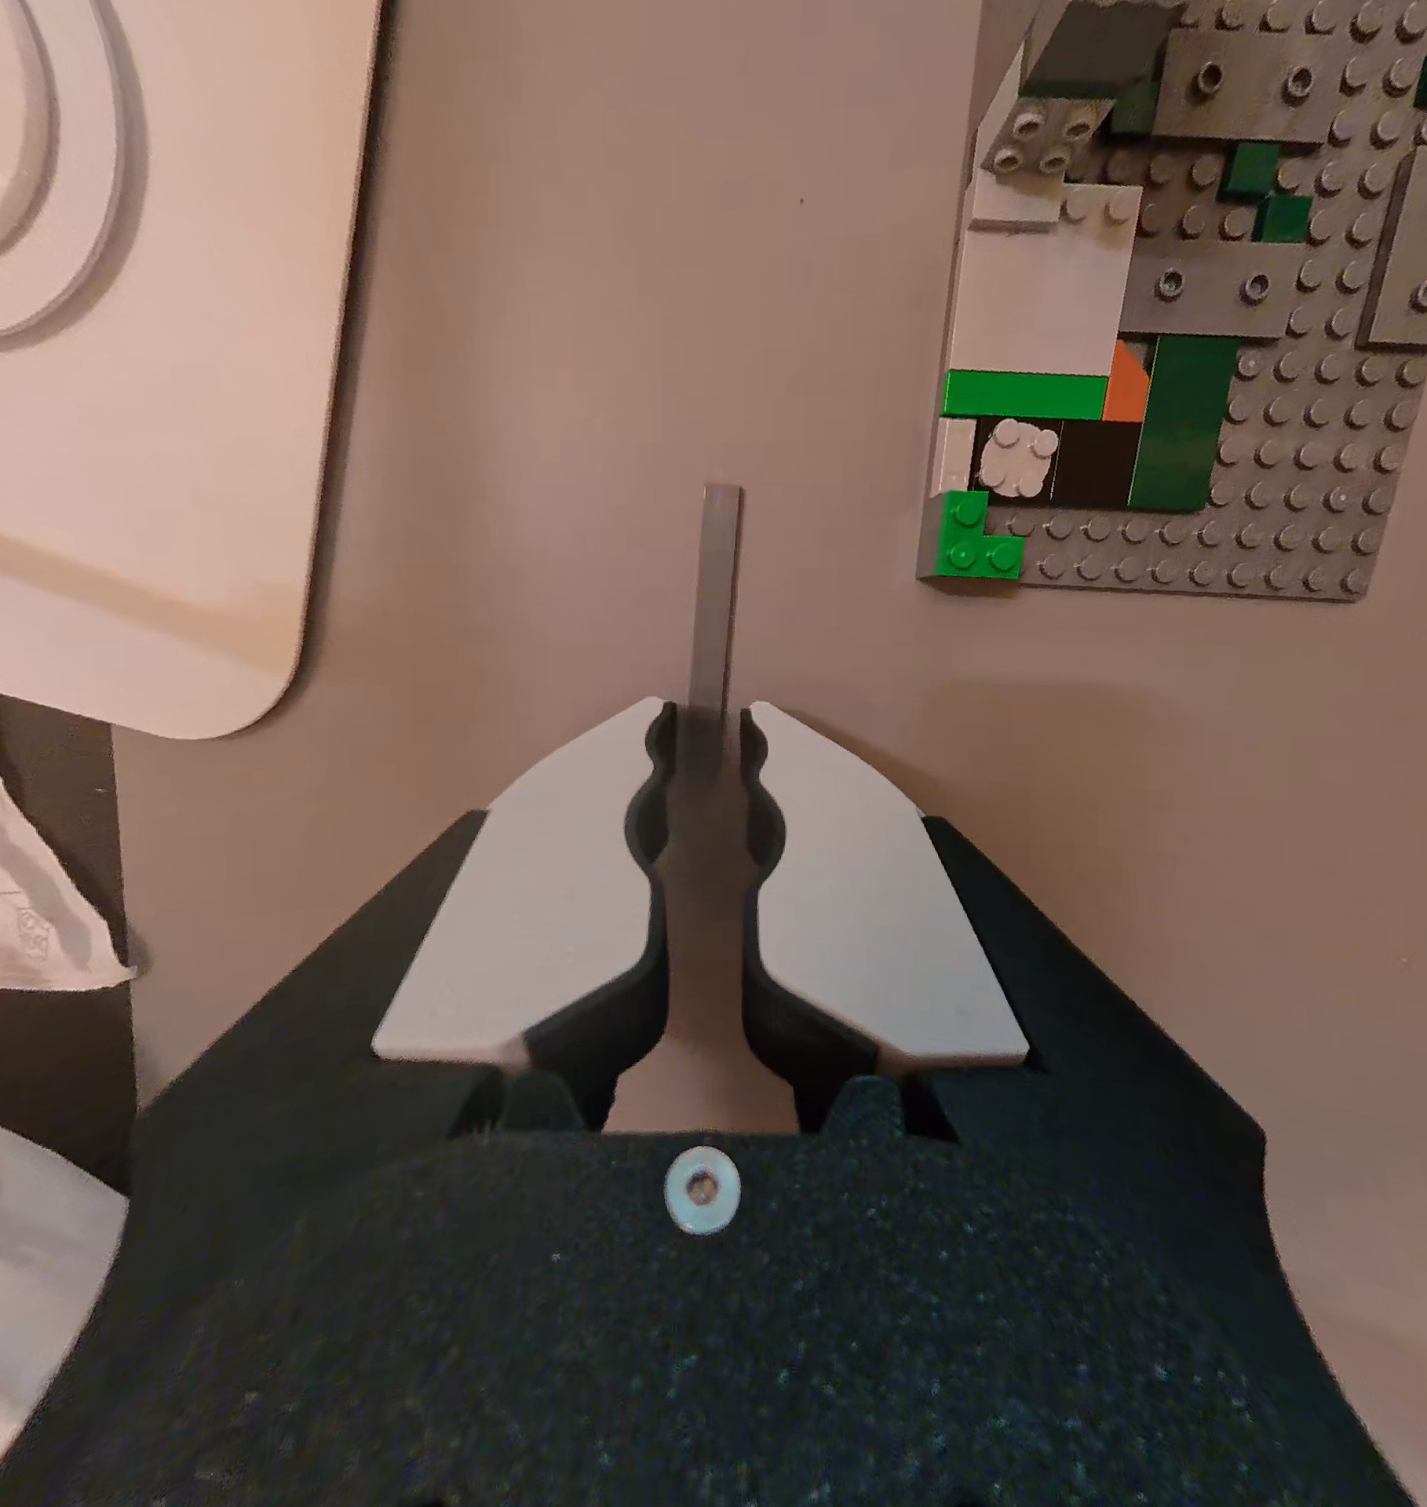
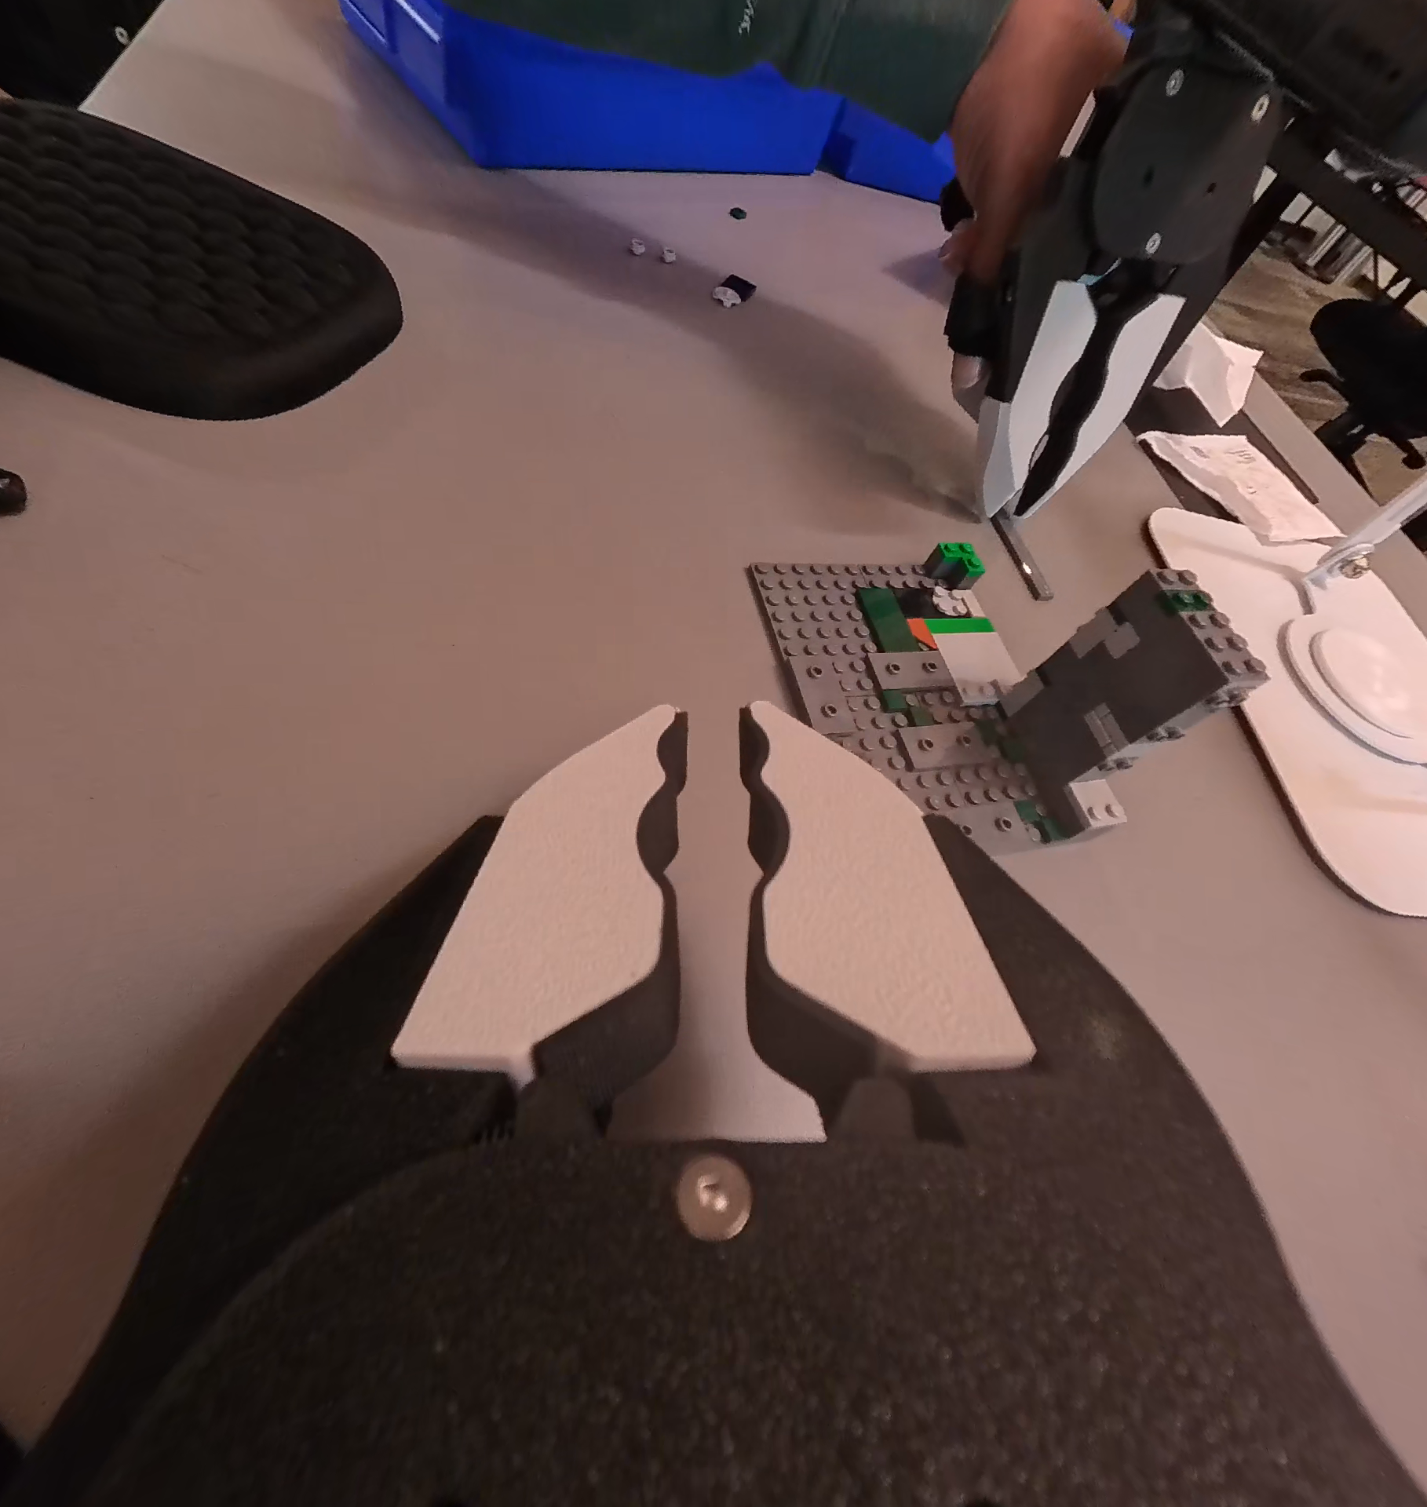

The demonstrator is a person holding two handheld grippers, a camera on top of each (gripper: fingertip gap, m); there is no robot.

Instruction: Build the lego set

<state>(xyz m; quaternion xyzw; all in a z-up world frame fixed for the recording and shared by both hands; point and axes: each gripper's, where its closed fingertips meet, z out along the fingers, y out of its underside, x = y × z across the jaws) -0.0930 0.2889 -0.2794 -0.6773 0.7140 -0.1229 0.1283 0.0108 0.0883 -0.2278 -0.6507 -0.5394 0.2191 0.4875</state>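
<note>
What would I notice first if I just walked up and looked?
Probably the left claw, pinching a long thin grey piece that sticks out over the table. Next, the half-built lego model on its studded grey baseplate, with green, white and orange bits and a dark grey block leaning beside it. The right claw hangs empty nearby, and a bright blue bin sits at the far edge.

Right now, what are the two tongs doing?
Left tongs: closed on a thin grey bar.
Right tongs: slightly open, holding nothing.
</note>
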